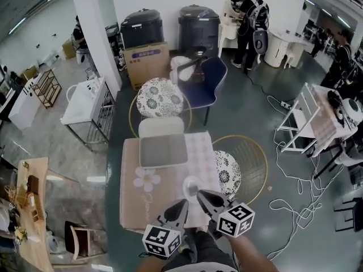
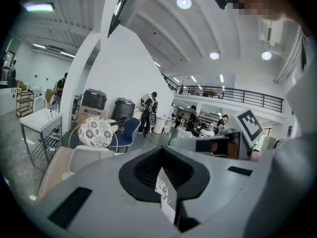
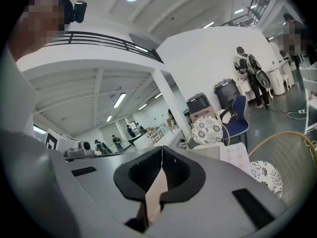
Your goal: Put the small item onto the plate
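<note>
Above the table (image 1: 134,177) by the plate (image 1: 191,185), the left gripper (image 1: 182,204) and right gripper (image 1: 200,193) have jaws pressed together.

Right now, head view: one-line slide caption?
Both shut and empty, the left gripper and right gripper hover over the table's near edge, close to a pale plate.

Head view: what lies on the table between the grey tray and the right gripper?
A pale round plate lies between the grey tray and the right gripper; the head view shows it.
</note>
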Motion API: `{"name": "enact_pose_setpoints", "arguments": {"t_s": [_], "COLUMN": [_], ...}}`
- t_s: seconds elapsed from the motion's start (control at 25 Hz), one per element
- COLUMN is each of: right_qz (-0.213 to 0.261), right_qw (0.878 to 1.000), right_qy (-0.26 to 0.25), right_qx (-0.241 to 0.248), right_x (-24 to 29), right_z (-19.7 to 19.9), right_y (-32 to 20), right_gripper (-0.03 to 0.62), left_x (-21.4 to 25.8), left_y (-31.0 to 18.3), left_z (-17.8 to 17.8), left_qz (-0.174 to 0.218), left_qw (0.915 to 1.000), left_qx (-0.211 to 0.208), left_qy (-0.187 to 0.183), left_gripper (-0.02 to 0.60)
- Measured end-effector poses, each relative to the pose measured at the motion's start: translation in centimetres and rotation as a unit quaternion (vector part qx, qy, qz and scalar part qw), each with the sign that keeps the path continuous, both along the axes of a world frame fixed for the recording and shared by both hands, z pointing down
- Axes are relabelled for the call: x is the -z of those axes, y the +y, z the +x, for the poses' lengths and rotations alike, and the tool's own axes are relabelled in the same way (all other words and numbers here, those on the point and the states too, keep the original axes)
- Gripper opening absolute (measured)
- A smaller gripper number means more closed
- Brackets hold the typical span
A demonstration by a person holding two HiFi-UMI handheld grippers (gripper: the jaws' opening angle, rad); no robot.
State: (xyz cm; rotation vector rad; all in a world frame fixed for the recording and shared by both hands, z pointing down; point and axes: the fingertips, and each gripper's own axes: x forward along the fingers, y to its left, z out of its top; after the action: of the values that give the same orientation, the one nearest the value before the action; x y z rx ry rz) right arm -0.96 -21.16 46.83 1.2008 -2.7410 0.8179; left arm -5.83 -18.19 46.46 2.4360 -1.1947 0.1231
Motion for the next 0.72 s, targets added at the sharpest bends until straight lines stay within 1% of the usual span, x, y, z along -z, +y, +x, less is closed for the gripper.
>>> {"name": "enact_pose_setpoints", "arguments": {"t_s": [0.12,0.32,0.48,0.6,0.72], "right_qz": [0.024,0.057,0.086,0.101,0.115], "right_qw": [1.0,0.998,0.996,0.995,0.993], "right_qy": [-0.007,-0.015,-0.016,-0.01,-0.007], "right_qx": [-0.012,-0.013,-0.016,-0.02,-0.027], "right_x": [2.4,6.0,8.7,9.8,10.7], "right_z": [0.1,-0.5,-0.8,-0.3,0.4], "right_y": [0.2,1.0,1.3,1.9,2.1], "right_gripper": [0.017,0.017,0.015,0.015,0.015], "left_x": [2.1,5.4,7.9,8.8,9.4], "left_y": [0.3,0.9,1.0,1.5,1.6], "left_z": [0.0,0.0,-0.5,-0.5,0.1], "left_qz": [0.013,0.034,0.056,0.065,0.073], "left_qw": [0.9999,0.9989,0.9975,0.9966,0.9962], "left_qx": [-0.005,-0.017,-0.019,-0.014,-0.018], "left_qy": [0.007,0.026,0.04,0.049,0.045], "left_gripper": [0.005,0.005,0.005,0.005,0.005]}}
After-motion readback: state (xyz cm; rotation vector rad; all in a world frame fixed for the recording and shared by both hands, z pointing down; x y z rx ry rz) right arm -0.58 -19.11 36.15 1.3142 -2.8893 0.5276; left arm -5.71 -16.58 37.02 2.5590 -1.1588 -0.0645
